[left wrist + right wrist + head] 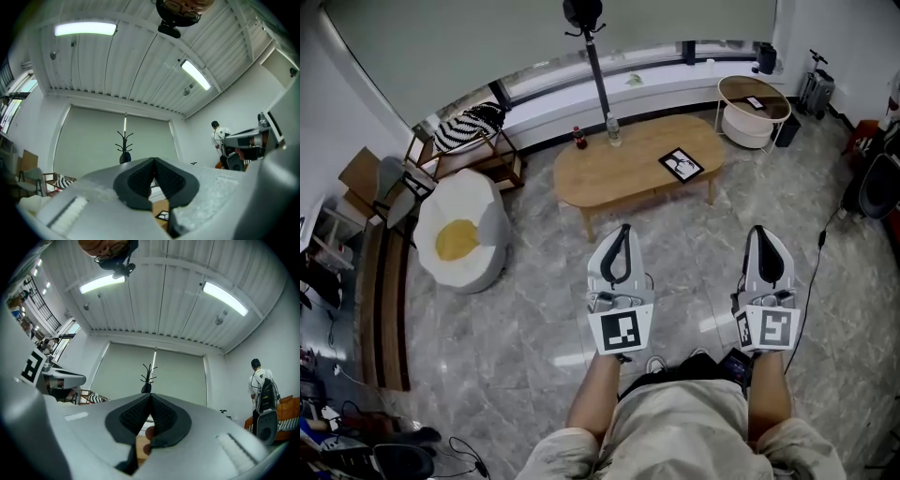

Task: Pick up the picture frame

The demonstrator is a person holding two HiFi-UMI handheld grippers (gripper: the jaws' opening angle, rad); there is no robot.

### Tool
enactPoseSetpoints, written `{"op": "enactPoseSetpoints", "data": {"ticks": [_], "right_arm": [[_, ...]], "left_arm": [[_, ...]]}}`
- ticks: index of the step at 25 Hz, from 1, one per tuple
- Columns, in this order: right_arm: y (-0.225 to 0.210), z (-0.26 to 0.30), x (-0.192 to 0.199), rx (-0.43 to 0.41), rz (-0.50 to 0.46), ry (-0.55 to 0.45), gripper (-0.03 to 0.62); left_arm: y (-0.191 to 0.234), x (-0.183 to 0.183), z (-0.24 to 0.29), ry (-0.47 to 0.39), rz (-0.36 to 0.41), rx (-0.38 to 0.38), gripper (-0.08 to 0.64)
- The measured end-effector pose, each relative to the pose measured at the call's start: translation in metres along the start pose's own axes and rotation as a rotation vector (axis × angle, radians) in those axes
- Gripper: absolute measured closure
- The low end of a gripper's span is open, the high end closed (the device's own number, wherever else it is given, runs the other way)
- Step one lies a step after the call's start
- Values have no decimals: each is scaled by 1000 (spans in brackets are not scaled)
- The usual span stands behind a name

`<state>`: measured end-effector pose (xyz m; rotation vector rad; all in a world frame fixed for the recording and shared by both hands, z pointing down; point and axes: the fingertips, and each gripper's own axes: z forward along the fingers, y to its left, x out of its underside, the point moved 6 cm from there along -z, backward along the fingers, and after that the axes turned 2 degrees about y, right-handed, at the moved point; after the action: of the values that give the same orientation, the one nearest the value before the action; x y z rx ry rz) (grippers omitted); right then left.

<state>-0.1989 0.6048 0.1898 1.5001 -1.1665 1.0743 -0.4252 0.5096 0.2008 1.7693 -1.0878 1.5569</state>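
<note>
Grey marbled floor (525, 309), with a curved window wall beyond. Low oval wooden table (619, 178) stands ahead of both sets of fingers, well apart from them.

- Picture frame (681, 165): flat on the table's right half, ahead of the fingertips, between the lines of the two grippers, touched by neither.
- Clear bottle (613, 129) and small dark bottle (577, 138): at the table's far edge, ahead and left of the left fingers.
- Left gripper (623, 229): fingers pressed together, nothing between them, tips tilted a little upward.
- Right gripper (759, 230): the same, pads meeting with nothing between them, level beside the left one.
- Egg-shaped cushion (459, 239): well off to the left of the left fingers.
- Coat stand (592, 56): beyond the table.
- Person (260, 380): stands far right of the right fingers.
</note>
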Motion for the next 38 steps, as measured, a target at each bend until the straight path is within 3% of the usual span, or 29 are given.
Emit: {"op": "enactPoseSetpoints", "data": {"ticks": [4,11,23,27,38], "right_arm": [[3,12,11,13,-6,39,591],[-20,34,39,33,29,66,591],[-120,107,76,102,48,101,590],[-159,122,93,119,49,117,591],[-247,179,117,99,92,106,591]], "left_arm": [[4,7,10,6,-33,5,555],[-13,25,47,34,-12,36,555],[-77,48,173,62,21,126,555],[-105,59,210,68,-1,143,555],[-166,69,297,82,38,159,555]]}}
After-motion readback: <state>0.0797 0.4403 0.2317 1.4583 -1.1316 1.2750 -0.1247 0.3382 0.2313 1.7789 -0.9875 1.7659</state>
